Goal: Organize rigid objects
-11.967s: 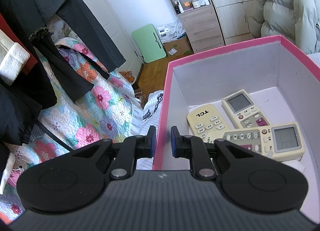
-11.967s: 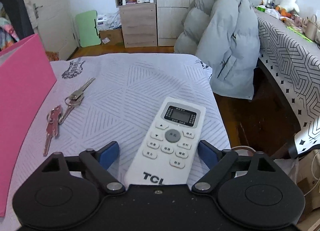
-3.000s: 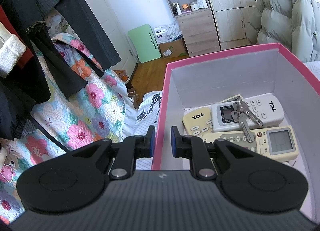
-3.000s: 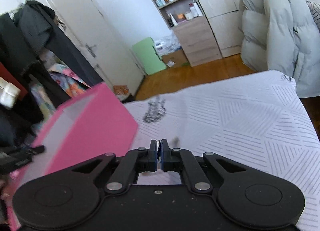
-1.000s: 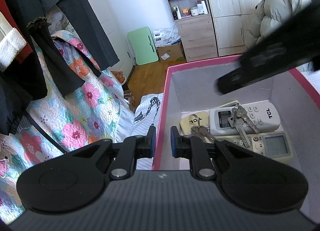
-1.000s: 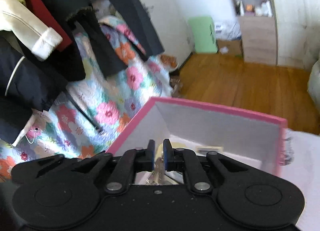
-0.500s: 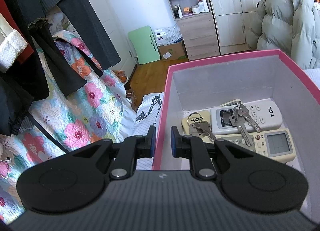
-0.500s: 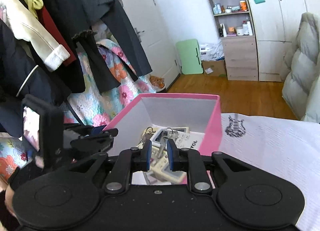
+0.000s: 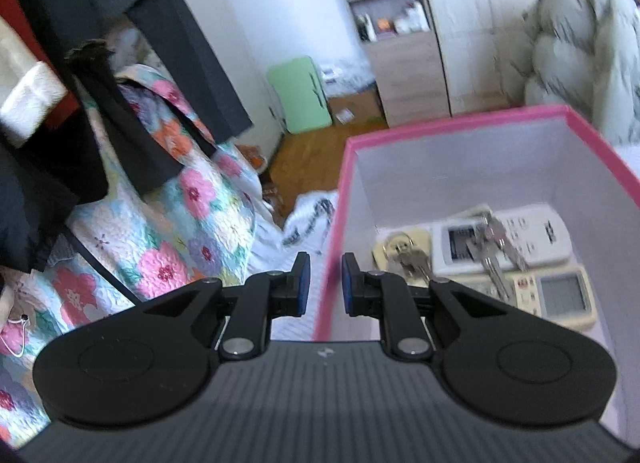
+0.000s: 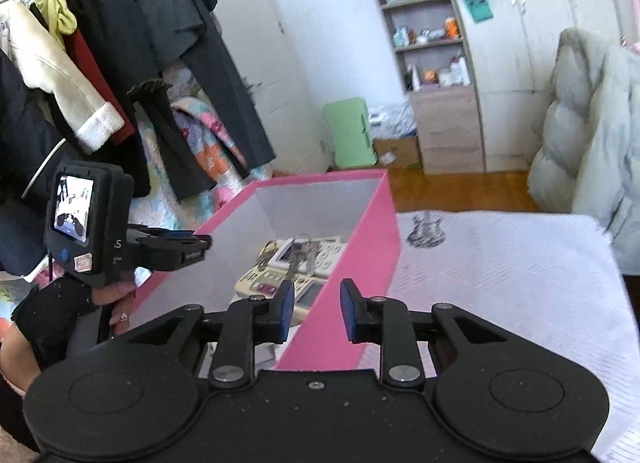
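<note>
Three remote controls (image 9: pixel 500 241) lie flat on the floor of the pink box (image 9: pixel 460 119), packed side by side: a white one with a small screen, a cream one (image 9: pixel 554 295) nearer the camera with a larger grey screen, and a yellowish one mostly covered at the far left corner. Two bunches of keys (image 9: pixel 494 247) rest on top of them, one across the white remote, the other (image 9: pixel 408 259) on the yellowish one (its ring shows clearly). The box has white inner walls and stands on a bed with a white, line-patterned cover (image 10: pixel 500 263).

The left tool (image 9: pixel 323 283) straddles the box's near pink wall with a narrow gap; its blue pads sit on either side of the rim, and whether they actually press on it is hard to tell. The right tool (image 10: pixel 316 309) hangs over the box's right-hand wall, its jaws opening and holding nothing; the wall edge only appears between them.

Blur softens the remotes' buttons and lettering. From the right wrist view, the box wall cuts off the nearest remote, and a sleeve (image 10: pixel 48 315) partly hides the hand holding the left tool.
</note>
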The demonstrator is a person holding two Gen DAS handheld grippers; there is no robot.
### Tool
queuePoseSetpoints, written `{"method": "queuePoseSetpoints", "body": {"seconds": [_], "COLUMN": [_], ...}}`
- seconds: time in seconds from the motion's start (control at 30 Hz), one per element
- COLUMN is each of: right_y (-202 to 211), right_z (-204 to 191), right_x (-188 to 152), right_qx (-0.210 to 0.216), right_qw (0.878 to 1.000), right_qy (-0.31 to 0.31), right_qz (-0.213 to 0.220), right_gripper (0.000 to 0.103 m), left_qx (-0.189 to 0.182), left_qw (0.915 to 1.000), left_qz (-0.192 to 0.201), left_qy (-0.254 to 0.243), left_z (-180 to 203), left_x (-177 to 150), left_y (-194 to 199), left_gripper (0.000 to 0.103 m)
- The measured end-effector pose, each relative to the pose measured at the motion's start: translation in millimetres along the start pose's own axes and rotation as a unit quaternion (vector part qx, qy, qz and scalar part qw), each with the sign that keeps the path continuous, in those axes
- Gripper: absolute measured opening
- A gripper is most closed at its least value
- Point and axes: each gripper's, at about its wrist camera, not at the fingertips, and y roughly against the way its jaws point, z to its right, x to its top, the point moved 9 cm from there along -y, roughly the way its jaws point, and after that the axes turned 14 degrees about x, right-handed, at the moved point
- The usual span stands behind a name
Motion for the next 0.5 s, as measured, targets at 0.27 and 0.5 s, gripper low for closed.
{"method": "queuePoseSetpoints", "body": {"seconds": [0.27, 0.5], "right_y": [19.1, 39.7], "right_z": [-11.5, -22.6], "right_x": [7.1, 11.0], "right_qx": [-0.022, -0.04], "right_qw": [0.999, 0.998], "right_qy": [0.022, 0.039], "right_qz": [0.02, 0.029], "right_gripper": [0.031, 0.042], "left_qx": [-0.018, -0.054], "left_qw": [0.9994, 0.9983], "left_qz": [-0.01, 0.02], "left_qy": [0.026, 0.011], "left_z": [-11.1, -1.5], "left_x": [4.6, -0.5], "left_y": [46.3, 116.0], "left_gripper": [0.022, 0.041]}}
